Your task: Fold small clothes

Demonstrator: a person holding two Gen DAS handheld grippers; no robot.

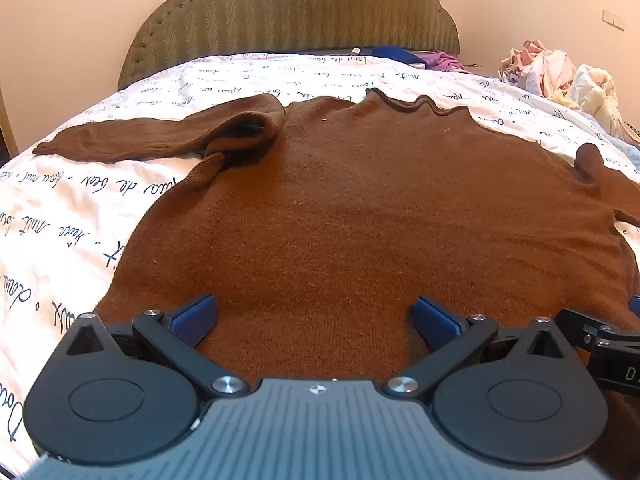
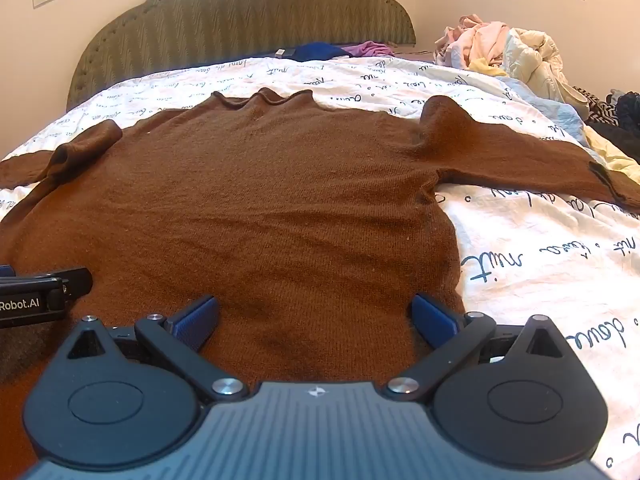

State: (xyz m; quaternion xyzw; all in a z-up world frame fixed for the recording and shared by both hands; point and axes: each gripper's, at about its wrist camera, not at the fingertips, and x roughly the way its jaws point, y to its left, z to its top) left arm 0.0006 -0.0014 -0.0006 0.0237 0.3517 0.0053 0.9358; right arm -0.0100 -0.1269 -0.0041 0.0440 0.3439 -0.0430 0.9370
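Observation:
A brown knit sweater (image 1: 360, 200) lies spread flat on the bed, its wavy collar (image 1: 416, 106) toward the headboard. Its left sleeve (image 1: 132, 138) stretches out to the left, bunched at the shoulder. In the right wrist view the same sweater (image 2: 260, 208) shows its right sleeve (image 2: 520, 156) lying out to the right. My left gripper (image 1: 316, 320) hovers open over the sweater's lower left part, blue pads wide apart and nothing between them. My right gripper (image 2: 316, 320) is open too, over the lower right part near the side edge. Each gripper shows at the edge of the other's view.
The white bedsheet with dark handwriting print (image 2: 540, 264) covers the bed. An olive padded headboard (image 1: 296, 12) stands behind. A heap of pale clothes (image 2: 504, 52) lies at the far right, with blue and purple garments (image 2: 340, 50) by the headboard.

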